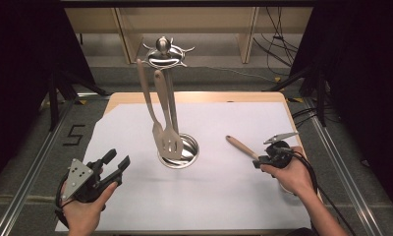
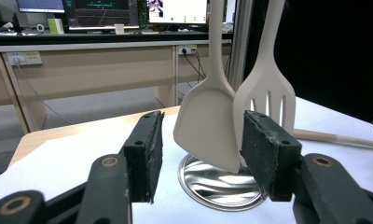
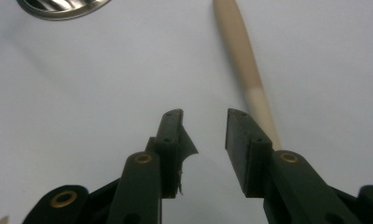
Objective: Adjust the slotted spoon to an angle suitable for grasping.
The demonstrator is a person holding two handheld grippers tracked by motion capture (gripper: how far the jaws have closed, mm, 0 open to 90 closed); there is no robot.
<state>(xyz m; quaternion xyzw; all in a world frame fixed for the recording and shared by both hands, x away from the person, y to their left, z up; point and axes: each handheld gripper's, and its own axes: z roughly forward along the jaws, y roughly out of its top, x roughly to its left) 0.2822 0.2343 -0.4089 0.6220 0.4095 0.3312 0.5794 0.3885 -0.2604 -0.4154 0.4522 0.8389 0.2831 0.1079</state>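
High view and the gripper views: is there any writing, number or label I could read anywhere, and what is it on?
"5": black tape figure on the grey floor left of the table.
Monitor screens behind the desk, left gripper view: graphics and text too small to read.
Sticker by the wall socket on the desk front: blurred, unreadable.
Nothing else bears text.
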